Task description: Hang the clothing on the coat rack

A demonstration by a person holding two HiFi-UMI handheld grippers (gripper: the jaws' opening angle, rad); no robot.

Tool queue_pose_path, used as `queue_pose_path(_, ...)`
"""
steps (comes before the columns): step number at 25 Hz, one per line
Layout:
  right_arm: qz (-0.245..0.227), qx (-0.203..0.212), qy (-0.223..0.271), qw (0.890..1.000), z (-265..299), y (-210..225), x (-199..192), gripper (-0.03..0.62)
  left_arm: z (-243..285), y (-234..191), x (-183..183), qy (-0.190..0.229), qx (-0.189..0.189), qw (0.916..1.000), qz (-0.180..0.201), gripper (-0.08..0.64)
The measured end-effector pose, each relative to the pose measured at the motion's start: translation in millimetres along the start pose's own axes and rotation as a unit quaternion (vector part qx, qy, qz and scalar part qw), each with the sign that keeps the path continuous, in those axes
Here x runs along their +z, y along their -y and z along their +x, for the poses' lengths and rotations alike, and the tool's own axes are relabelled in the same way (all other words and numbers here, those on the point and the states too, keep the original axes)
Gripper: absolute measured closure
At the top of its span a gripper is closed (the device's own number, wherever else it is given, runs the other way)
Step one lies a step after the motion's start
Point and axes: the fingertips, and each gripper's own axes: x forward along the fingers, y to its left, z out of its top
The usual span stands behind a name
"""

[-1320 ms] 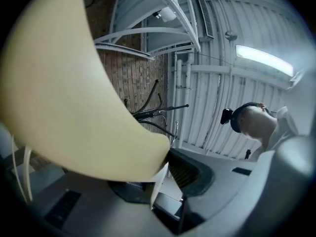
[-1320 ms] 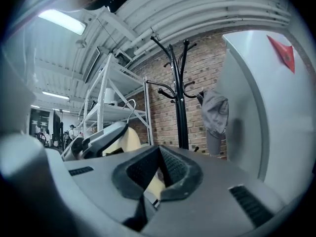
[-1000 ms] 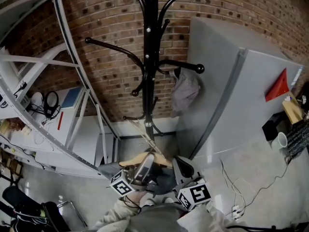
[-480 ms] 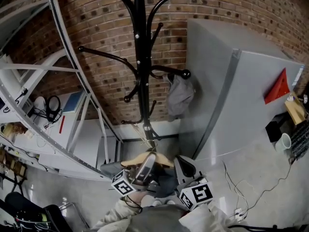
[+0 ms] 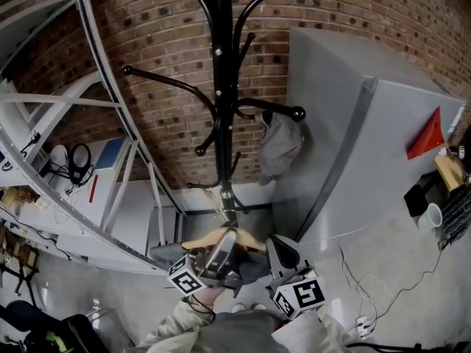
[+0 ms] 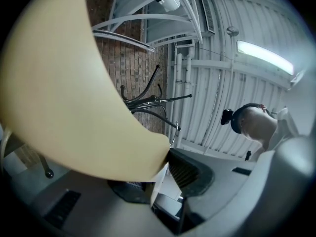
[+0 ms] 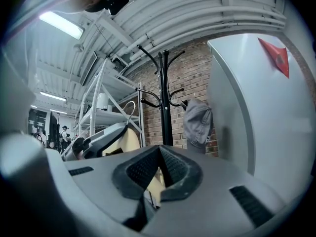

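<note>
Clothing (image 5: 252, 272) to hang: one dark piece, draped under one pale wooden hanger (image 5: 210, 240), low in the head view near the lower pole of one black coat rack (image 5: 222, 87), not yet on any hook. Two grippers on that load, each with one marker cube. Left gripper (image 5: 227, 235) clamped on the hanger, pale wood filling its own view and pressed against the pad. Right gripper (image 5: 277, 247) just beside the hanger's right end, pads meeting at the tips, pale wood glimpsed in the gap below them; unclear whether pinched. Already on the rack: one grey garment (image 5: 280, 144), hung from the right-hand arm. Behind, one brick wall (image 5: 162, 43); to the right, one grey cabinet (image 5: 368, 160) bearing one red triangle (image 5: 429, 134)
</note>
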Motion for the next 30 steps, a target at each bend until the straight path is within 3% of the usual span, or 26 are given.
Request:
queue_pose_path(11,-0.012,-0.024,0.008,1.0,8,11,6,0.569,16,-9,38,0.025,-0.016,0.9994,0.018,0.453)
queue_pose_path(30,-0.027,-0.029,0.028,0.999,33,18,18,0.569,52,-17,86,0.044,-0.047,0.997,0.043,0.453)
